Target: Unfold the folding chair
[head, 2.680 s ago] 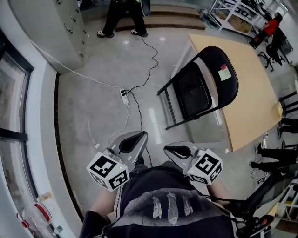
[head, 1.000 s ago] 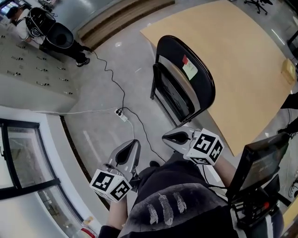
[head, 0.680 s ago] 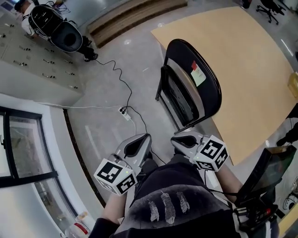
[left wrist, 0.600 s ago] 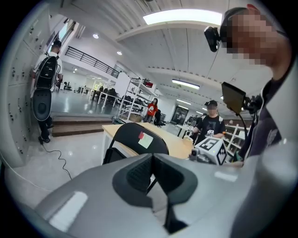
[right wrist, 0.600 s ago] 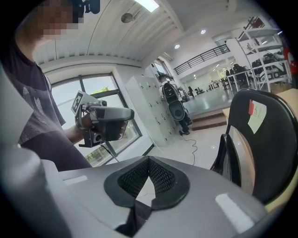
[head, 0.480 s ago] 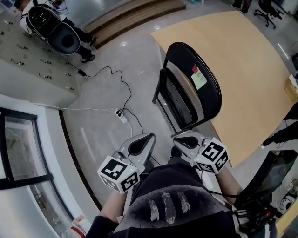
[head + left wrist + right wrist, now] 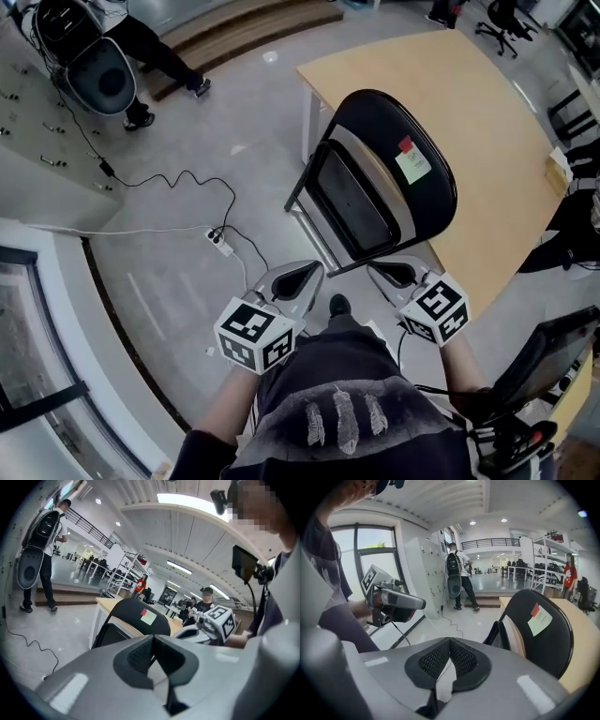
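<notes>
Both jaws are pressed together with nothing between them: the left gripper [image 7: 302,274] [image 7: 153,641] and the right gripper [image 7: 397,273] [image 7: 449,642] are narrow and empty, as they were in the earlier head views. Since a second ago both have moved forward and tipped lower, so their tips now sit close under the lower edge of the folding chair [image 7: 384,178] [image 7: 135,618] [image 7: 544,634], where before there was a clearer stretch of floor between them and it. Neither gripper touches it.

The chair is just ahead of both grippers, slightly to the right of the left one and up and right of the right one. It remains folded flat, as before, its seat against the backrest. A pale note with a red tab [image 7: 412,161] [image 7: 539,618] is stuck on the backrest.

Beyond the chair and right of both grippers lies the wooden table [image 7: 487,103], with the chair against its near edge. Ahead and left of the left gripper, a power strip [image 7: 221,241] lies on the floor with its black cable [image 7: 183,175] running away. Far off left stands a person with a backpack [image 7: 89,52] [image 7: 458,573], now nearer the corner of the head view than before.
</notes>
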{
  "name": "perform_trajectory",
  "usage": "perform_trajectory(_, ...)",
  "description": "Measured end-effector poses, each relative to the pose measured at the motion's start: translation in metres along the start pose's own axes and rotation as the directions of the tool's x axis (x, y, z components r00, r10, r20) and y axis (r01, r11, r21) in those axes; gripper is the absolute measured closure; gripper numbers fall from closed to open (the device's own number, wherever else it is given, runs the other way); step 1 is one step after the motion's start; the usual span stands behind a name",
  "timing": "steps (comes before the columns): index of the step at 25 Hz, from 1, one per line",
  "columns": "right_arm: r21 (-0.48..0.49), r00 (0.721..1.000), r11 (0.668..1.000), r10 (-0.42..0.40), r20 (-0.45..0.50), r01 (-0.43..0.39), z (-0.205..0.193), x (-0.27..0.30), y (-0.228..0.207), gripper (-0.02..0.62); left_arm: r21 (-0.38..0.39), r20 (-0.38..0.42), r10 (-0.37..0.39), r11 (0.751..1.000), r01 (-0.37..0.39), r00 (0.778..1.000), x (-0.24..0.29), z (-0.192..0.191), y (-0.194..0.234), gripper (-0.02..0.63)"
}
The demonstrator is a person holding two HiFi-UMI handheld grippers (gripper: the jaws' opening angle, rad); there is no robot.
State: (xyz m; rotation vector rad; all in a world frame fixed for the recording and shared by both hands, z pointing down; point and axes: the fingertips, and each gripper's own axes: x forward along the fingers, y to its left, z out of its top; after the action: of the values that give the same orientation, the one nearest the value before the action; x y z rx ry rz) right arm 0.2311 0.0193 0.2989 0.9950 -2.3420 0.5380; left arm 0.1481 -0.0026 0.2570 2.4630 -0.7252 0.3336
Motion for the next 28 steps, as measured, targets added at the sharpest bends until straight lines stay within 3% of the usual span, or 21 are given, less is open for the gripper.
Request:
perform_trajectory(4, -0.091, 0.989, 0.989, -0.127, -0.079, 0.12, 0.009, 0.009, 0.009, 0.595, -0.029, -0.065, -0.086, 0.996, 0.084, 0.994, 0.028, -0.015, 0.024, 0.604)
perform_trajectory(7, -0.13, 0.968, 0.971, -0.216, -0.124, 0.2, 0.003, 0.005, 0.012, 0.594, -0.031, -0.12, -0.084, 0.996, 0.081, 0.989, 0.065, -0.03, 0.038, 0.604)
perform_trajectory(10, -0.044, 0.942, 0.947, -0.321, -0.094, 0.318, 0.001, -0.013, -0.025, 0.594, -0.01, -0.172, -0.023, 1.0, 0.021, 0.985, 0.114, -0.039, 0.051, 0.604)
perform_trajectory(13, 0.04, 0.895, 0.895, -0.443, -0.046, 0.445, 0.009, -0.038, -0.09, 0.592, 0.0, -0.234, 0.042, 0.999, -0.043, 0.971, 0.17, -0.05, 0.064, 0.601)
perform_trajectory(14, 0.057, 0.881, 0.879, -0.472, -0.04, 0.474, 0.01, -0.045, -0.112, 0.553, 0.0, -0.269, 0.05, 0.999, -0.052, 0.962, 0.189, -0.058, 0.067, 0.579)
perform_trajectory(15, 0.067, 0.866, 0.864, -0.498, -0.04, 0.499, 0.01, -0.051, -0.134, 0.45, -0.004, -0.314, 0.049, 0.999, -0.053, 0.948, 0.208, -0.067, 0.068, 0.476)
perform_trajectory(16, 0.069, 0.85, 0.847, -0.526, -0.045, 0.527, 0.009, -0.057, -0.156, 0.403, -0.013, -0.363, 0.047, 0.998, -0.056, 0.931, 0.226, -0.077, 0.07, 0.403)
perform_trajectory(20, 0.023, 0.785, 0.787, -0.613, -0.088, 0.616, 0.001, -0.068, -0.233, 0.296, -0.116, -0.486, 0.067, 0.983, -0.14, 0.871, 0.279, -0.107, 0.087, 0.334)
perform_trajectory(23, 0.025, 0.794, 0.799, -0.593, -0.137, 0.601, -0.015, -0.064, -0.267, 0.259, -0.221, -0.531, 0.046, 0.956, -0.191, 0.846, 0.311, -0.125, 0.088, 0.23)
perform_trajectory(28, 0.065, 0.843, 0.852, -0.499, -0.202, 0.519, -0.044, -0.03, -0.287, 0.261, -0.323, -0.537, 0.038, 0.913, -0.248, 0.842, 0.352, -0.139, 0.099, 0.218)
